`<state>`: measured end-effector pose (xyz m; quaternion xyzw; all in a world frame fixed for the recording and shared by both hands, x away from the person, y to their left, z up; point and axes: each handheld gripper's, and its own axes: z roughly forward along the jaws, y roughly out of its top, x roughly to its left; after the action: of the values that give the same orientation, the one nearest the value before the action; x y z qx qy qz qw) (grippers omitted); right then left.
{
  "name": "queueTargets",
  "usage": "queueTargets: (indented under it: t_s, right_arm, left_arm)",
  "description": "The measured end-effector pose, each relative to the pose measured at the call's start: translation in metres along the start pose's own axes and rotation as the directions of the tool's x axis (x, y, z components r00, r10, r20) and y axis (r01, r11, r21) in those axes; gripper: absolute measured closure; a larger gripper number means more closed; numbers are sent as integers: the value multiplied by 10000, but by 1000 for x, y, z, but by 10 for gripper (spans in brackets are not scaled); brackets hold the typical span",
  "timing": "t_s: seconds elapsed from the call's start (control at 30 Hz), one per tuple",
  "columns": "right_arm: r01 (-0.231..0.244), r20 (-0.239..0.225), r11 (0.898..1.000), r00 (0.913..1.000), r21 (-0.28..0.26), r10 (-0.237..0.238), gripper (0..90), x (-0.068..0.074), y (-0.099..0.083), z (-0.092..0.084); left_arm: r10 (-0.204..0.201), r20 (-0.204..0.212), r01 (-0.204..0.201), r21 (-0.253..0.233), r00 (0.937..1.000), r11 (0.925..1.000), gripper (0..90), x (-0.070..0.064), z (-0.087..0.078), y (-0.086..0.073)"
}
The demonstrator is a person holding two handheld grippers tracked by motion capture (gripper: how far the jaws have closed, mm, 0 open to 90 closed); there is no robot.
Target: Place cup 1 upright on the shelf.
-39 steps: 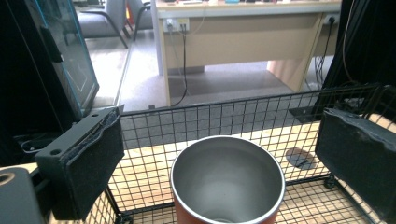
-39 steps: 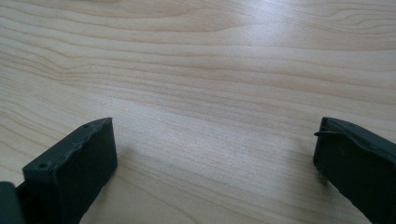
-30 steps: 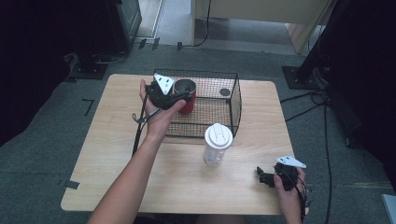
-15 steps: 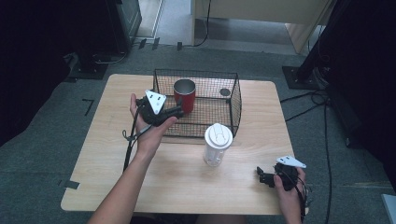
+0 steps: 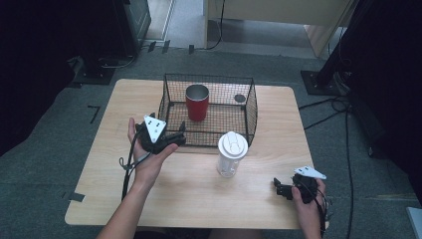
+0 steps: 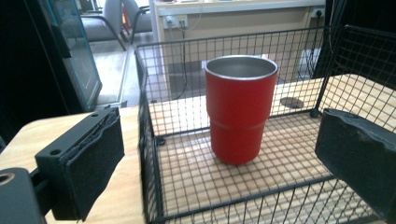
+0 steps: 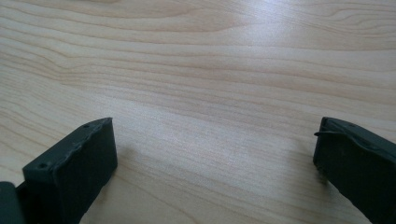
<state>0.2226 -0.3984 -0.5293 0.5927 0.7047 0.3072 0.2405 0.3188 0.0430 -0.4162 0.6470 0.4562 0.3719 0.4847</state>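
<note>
- left tool (image 5: 176, 138) held wide open and empty, just outside the wire basket (image 5: 251, 107)
- red cup (image 5: 197, 102) stands upright inside the basket
- right tool (image 5: 279, 188) open, empty, apparently resting low on the worktop (image 5: 99, 149)

Soft, even light falls on the desk (image 5: 199, 189) in the high view, leaving only faint shadows under the wire basket (image 5: 251, 107), while the floor and room around the desk sink into near black. In the left gripper view the red cup (image 6: 240, 112) is sharp and evenly lit with a pale sheen inside its steel rim, but the black pads nearest the lens are soft. In the right gripper view a broad glare washes the desk's wood grain toward the top.
</note>
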Motion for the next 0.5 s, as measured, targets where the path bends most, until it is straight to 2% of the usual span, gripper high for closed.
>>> queueTargets:
  t_s: [0.3,0.5]
  right_arm:
    - [19,-2,10000,10000,-6,-19,0,0,0,0]
    - [19,2,10000,10000,-4,-19,0,0,0,0]
  left_arm:
    - [22,34,-24,396,10000,9992,20,11,-14,-21]
    - [-16,-130,26,771,9999,9970,20,25,-24,-40]
